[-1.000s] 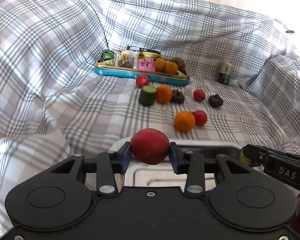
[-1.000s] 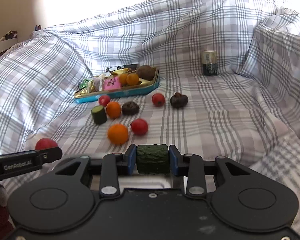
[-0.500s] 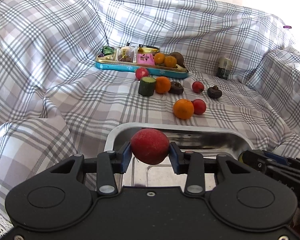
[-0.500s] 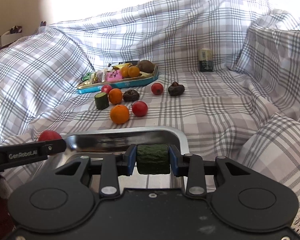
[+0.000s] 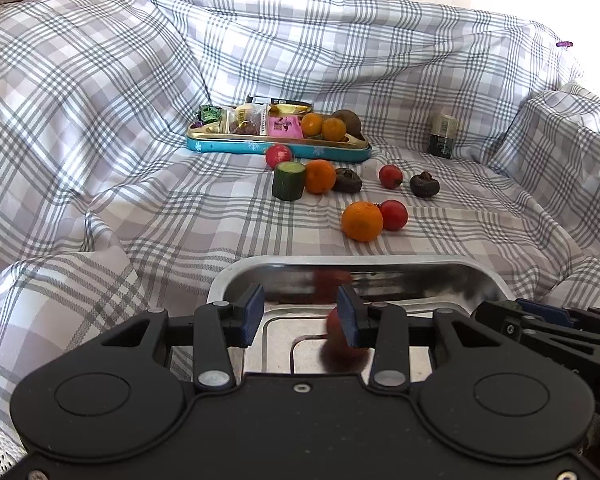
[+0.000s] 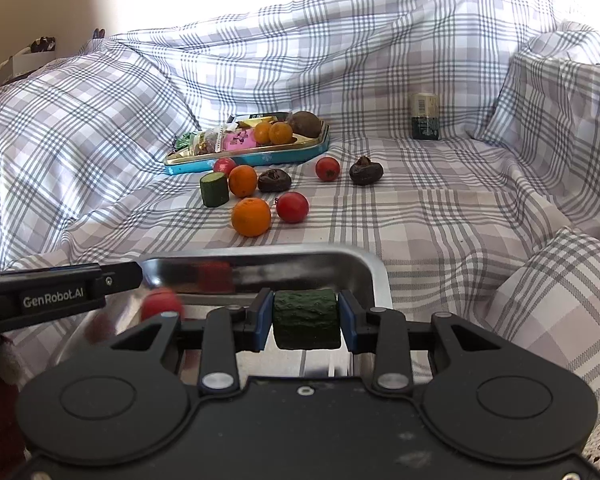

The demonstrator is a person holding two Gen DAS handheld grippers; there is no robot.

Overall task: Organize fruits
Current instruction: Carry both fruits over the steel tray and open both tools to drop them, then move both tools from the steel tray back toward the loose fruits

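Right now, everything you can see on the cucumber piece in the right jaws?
The cucumber chunk is a short, stubby cylinder with dark green, bumpy skin. It lies on its side, axis crosswise, and the blue pads of the right gripper press on its two ends, which are hidden. It is held above the shiny metal tray, near the right wall. Whether its underside touches the tray floor cannot be seen. Nothing else contacts it.
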